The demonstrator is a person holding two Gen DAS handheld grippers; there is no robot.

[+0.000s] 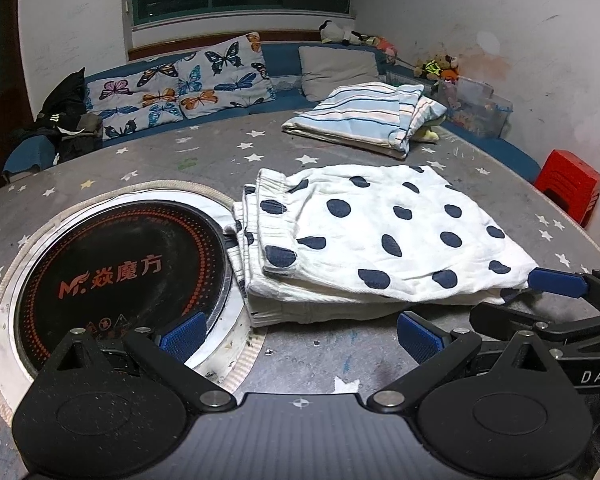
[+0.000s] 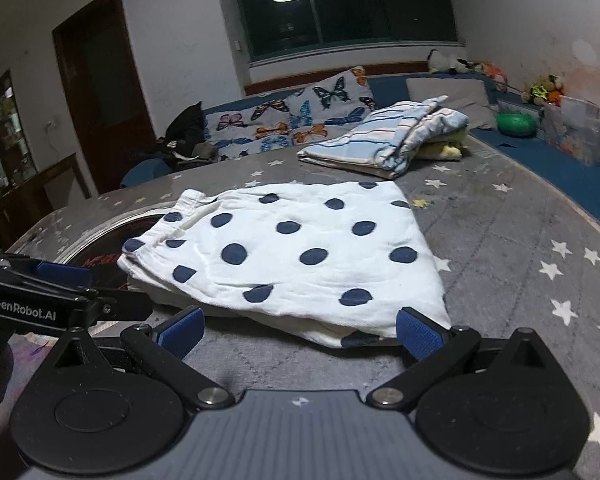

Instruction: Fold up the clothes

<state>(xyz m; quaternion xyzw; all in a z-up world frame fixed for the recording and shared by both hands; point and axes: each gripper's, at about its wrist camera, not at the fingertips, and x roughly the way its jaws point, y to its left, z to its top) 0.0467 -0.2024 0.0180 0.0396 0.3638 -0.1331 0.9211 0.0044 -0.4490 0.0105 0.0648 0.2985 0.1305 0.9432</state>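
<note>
both jaws standing spread, pinching nothing. left gripper (image 1: 298, 336) and right gripper (image 2: 299, 332) hovering at 6 o'clock of dotted garment (image 2: 296, 256), lying folded flat on table (image 2: 500, 280). striped pile (image 2: 384, 140) at 12. if refolding: pinching near edge through all layers, lifting evenly.

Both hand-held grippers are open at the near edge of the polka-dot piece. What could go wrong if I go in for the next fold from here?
1. The polka-dot garment lies in stacked layers; a pinch by the right hand-held gripper may catch only the top one.
2. Its waistband end overlaps the rim of the built-in cooktop, so it could snag there.
3. The left hand-held gripper sits close to the right one, so they may bump.
</note>
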